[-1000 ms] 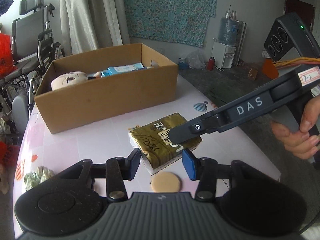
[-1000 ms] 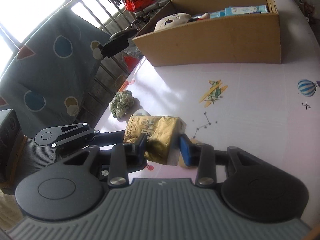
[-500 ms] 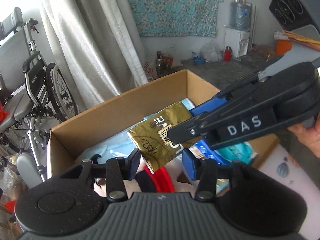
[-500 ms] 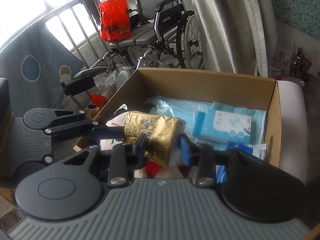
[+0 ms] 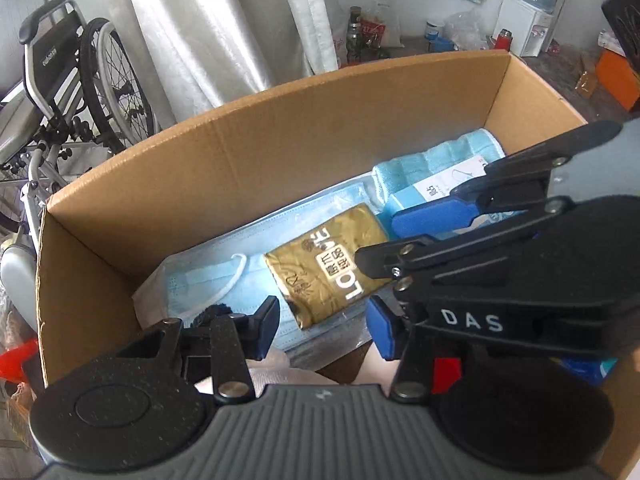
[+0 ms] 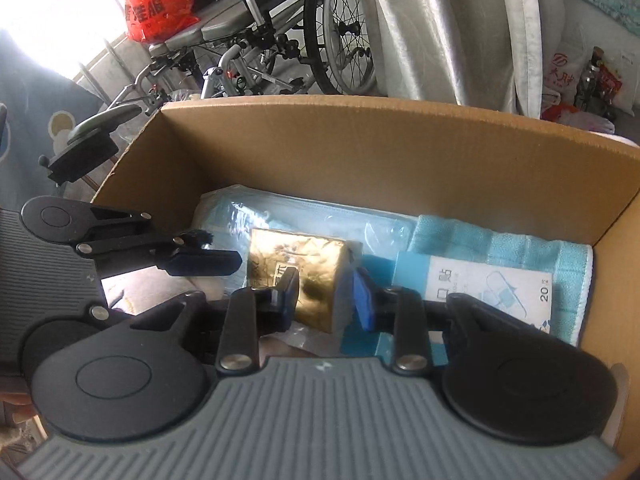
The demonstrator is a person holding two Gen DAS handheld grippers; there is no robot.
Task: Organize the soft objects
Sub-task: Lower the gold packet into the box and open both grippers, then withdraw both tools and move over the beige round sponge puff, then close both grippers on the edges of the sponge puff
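right tool (image 6: 326, 298) closing on gold tissue pack (image 6: 316, 276) inside cardboard box (image 6: 360, 152).

Left claw (image 5: 320, 326) opening, empty; right claw (image 6: 326, 296) closing, angled down.

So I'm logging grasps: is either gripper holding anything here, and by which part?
The right gripper has the gold tissue pack between its closing jaws, across the pack's near end, over the cardboard box. The left gripper is opening and holds nothing.
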